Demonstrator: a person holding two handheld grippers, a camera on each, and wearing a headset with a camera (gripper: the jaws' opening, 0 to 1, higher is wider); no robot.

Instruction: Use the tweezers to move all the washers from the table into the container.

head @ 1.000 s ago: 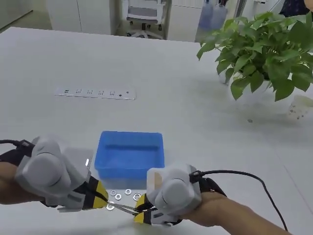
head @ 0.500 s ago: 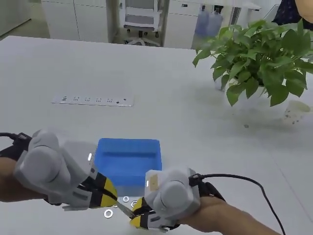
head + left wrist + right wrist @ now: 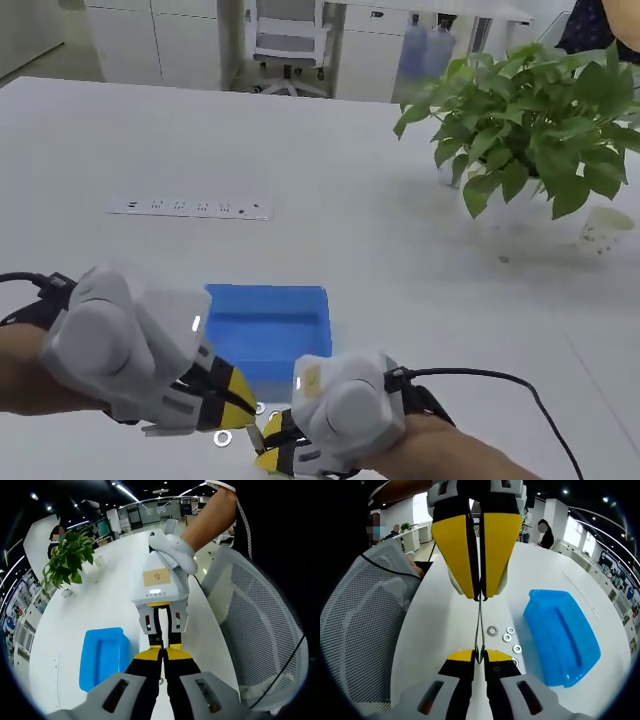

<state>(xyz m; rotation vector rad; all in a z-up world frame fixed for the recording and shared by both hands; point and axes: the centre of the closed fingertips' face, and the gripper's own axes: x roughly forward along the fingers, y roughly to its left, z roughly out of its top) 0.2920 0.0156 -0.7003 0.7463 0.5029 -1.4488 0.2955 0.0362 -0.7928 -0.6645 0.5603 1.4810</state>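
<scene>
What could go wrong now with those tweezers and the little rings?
The tweezers are pinched at both ends, by the left gripper and the right gripper; a tug or uneven release could drop them. The washers lie loose just beside the tweezers, so a low swing might scatter them away from the blue container.

My desk (image 3: 350, 200) is a wide white top. The blue container (image 3: 268, 325) sits flat on it, open side up. Loose washers (image 3: 506, 638) lie flat on the bare top just beside the container's long wall on the side nearest me. They are close to one another and clear of that wall; I count at least four in the right gripper view. Beyond the container, toward the left, a white power strip (image 3: 190, 207) lies well apart from it. Far off to the container's right stands a leafy plant (image 3: 530, 110) in a white pot, with a small cup (image 3: 603, 232) further right still.
</scene>
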